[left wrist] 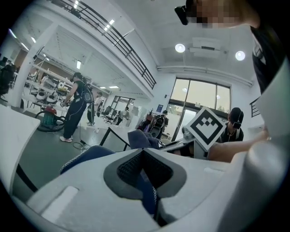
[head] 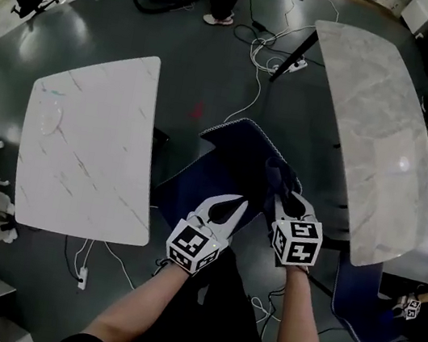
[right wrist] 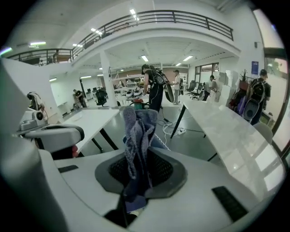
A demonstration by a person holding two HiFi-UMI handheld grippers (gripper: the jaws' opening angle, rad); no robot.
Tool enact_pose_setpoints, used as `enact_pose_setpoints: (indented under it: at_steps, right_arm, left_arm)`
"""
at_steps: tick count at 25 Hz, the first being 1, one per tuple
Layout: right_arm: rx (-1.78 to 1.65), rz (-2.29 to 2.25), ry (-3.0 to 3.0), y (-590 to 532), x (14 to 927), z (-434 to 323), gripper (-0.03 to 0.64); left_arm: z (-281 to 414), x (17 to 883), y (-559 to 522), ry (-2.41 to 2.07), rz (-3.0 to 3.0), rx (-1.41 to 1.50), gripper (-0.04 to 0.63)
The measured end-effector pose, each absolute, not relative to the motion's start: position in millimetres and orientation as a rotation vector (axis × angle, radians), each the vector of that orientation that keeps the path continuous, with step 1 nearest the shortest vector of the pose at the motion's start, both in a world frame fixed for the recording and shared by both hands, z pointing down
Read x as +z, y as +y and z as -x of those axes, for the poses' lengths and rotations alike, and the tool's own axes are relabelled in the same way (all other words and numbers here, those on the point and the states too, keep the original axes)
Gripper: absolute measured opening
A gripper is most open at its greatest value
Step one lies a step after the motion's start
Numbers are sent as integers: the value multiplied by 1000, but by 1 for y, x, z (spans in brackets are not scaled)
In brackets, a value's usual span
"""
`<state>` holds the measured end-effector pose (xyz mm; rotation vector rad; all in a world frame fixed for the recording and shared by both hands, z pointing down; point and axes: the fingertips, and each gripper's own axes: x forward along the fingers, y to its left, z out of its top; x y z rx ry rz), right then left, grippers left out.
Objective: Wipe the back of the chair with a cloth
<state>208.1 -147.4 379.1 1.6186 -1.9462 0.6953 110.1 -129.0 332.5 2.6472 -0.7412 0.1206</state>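
The cloth (right wrist: 138, 124) is a soft, greyish-blue towelling piece, bunched and standing up out of the right tool (right wrist: 139, 159), whose jaws are pressed together on its lower folds. In the head view the cloth (head: 277, 173) shows as a dark wad just above the right tool (head: 287, 195), over the chair (head: 225, 156) near the middle of the frame. It looks light and limp, so it will likely drape and drag with some friction rather than slide. A hold low on the bunch, as here, seems to leave enough loose pile to rub with, though a fold could work free under pressure

The left tool (head: 232, 206) sits just to the left of the right one. In its own view the left tool (left wrist: 144, 154) has its jaws closed on a strip of dark blue fabric with white stitching, which appears to be the edge of the chair (left wrist: 84, 158). The chair's back looks padded and fabric-covered, so it should give a little, and that stitched rim is probably the steadiest place to hold it

Dark cloth on dark upholstery blurs their boundary in the head view, and the chair's seat and legs are hidden under the arms. Whether the cloth actually presses on the back cannot be told. Two pale desks (head: 87, 144) flank the chair at the left and right of the frame
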Motion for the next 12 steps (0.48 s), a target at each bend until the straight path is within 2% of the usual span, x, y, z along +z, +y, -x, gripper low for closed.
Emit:
enact_pose_setpoints:
  at_steps: [12]
  right_arm:
    - [680, -1610, -2224, -109, 289, -166, 75]
  left_arm:
    - [-80, 241, -105, -805, -2675, 111, 8]
